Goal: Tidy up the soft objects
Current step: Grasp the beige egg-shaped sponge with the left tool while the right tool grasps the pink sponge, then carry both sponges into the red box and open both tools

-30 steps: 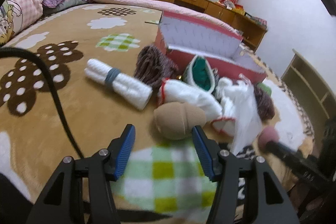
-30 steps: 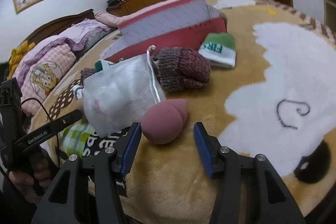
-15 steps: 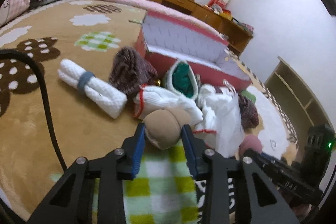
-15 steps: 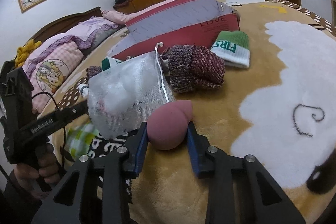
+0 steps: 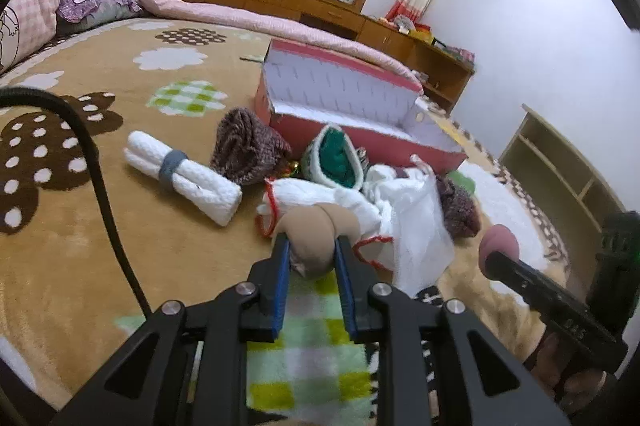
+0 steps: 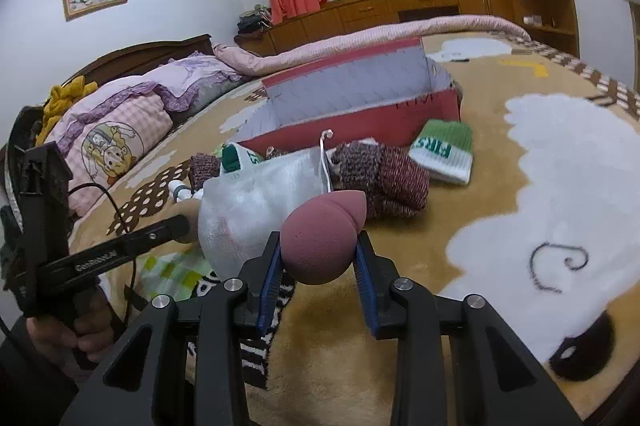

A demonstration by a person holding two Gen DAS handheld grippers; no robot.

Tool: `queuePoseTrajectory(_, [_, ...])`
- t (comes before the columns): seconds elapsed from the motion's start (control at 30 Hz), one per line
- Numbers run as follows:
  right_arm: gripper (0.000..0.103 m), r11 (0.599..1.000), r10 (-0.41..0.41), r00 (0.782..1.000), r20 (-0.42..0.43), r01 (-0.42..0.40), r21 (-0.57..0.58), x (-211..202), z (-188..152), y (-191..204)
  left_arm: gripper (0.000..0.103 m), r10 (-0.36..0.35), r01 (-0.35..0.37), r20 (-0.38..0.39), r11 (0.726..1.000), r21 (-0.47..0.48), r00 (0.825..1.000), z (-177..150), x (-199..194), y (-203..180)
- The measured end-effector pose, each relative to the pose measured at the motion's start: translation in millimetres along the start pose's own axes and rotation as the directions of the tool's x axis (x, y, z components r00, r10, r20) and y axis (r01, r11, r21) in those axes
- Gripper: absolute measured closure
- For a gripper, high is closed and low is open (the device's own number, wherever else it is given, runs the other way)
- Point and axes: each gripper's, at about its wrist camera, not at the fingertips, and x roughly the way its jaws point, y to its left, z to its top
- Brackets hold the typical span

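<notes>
Sponges, two — tan sponge (image 5: 311,241) clamped in left gripper (image 5: 310,246), pink sponge (image 6: 320,240) clamped in right gripper (image 6: 318,254), both held just above the bed (image 5: 60,258). Red box (image 5: 352,114) open beyond a pile — towel roll (image 5: 182,176), mesh bag (image 6: 260,198), knit hats (image 6: 384,180).

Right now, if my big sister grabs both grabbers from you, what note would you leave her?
Left gripper: shut on the tan sponge, squashing it.
Right gripper: shut on the pink sponge.
Red box: open on the bed blanket, nothing visible inside from these views.
Still lying in front of it: rolled white towel, brown knit hat, green-lined hat, mesh bag, green and white hat.
Done: both sponges gripped. Left: probably box them, then the rest.
</notes>
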Motion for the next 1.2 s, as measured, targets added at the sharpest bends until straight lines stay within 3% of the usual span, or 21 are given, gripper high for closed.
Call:
queuePoseTrajectory(0.1, [0.068, 1.0, -0.002, 1.0, 0.031, 0.002, -0.012, -9, 7, 1, 0.081, 0.021, -0.025, 0.096, 0.999, 0.04, 0.995, 5, -23, -5])
queuePoseTrajectory(0.2, [0.068, 1.0, -0.009, 0.997, 0.072, 0.011, -0.024, -20, 19, 2, 0.081, 0.043, -0.062, 0.204, 0.994, 0.087, 0.978, 11, -47, -9])
queuePoseTrajectory(0.37, [0.066, 1.0, -0.002, 0.995, 0.1, 0.005, -0.026, -27, 35, 1, 0.081, 0.058, -0.084, 0.245, 0.991, 0.099, 0.968, 24, -59, -6])
queuePoseTrajectory(0.8, [0.065, 0.996, -0.025, 0.992, 0.123, 0.035, -0.078, -7, 78, -17, 0.083, 0.065, -0.088, 0.211, 0.991, 0.104, 0.975, 64, -27, -2])
queuePoseTrajectory(1.0, [0.065, 0.99, -0.081, 0.994, 0.075, 0.089, -0.105, 29, 118, -39, 0.083, 0.07, -0.093, 0.152, 0.984, 0.151, 0.986, 100, 15, -9])
queuePoseTrajectory(1.2, [0.064, 0.977, -0.166, 0.986, 0.009, 0.166, -0.132, 80, 143, -63, 0.082, 0.1, -0.108, 0.051, 0.971, 0.213, 0.994, 123, 80, -19])
